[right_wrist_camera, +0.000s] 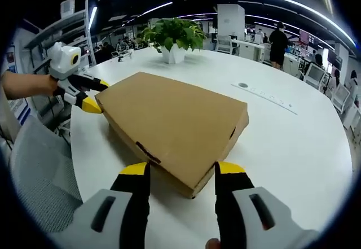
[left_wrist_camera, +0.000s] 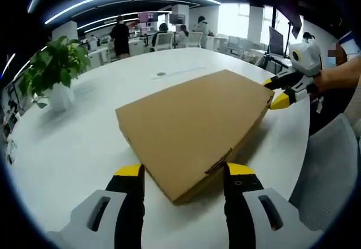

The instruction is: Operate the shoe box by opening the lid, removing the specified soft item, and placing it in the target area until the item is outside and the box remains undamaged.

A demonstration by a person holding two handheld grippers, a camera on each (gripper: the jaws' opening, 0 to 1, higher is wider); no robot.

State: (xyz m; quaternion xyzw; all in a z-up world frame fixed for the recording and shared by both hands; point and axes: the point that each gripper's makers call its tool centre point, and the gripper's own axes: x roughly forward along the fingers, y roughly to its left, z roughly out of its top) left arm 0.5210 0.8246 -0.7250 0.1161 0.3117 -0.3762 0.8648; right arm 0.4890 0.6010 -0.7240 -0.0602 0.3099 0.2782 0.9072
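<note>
- Shoe box – flat brown cardboard, lid shut, lying flat near middle of the white round worktop. Nothing out yet; soft item presumably inside, can't see it.
- Small tab/slot w/ dark edge on the box's side wall, just above the left gripper – prob. the lid's locking tab, so that side looks like the opening edge.
- Left gripper faces one corner of the box; its yellow-tipped fingers are spread, one either side of the corner, not pinching anything. Touching the cardboard or just short of it – can't tell.
- Right gripper at the opposite corner, same set-up: fingers spread, straddling the corner, nothing gripped. In left gripper view it comes in from the right, tips at the far corner, spread there too.
- In right gripper view the left gripper sits at the far-left corner, held by a bare hand.
- Why so, my read: two grippers on diagonal corners = bracing the box so it won't slide while the lid gets lifted; lid-opening step not started.
- Risk: thin cardboard, hard pinch at a corner could crease it.
- Further out: potted plant in white pot, well apart from the box; small round grommet in the worktop; grey chair back at the worktop's edge; office desks + people beyond.
</note>
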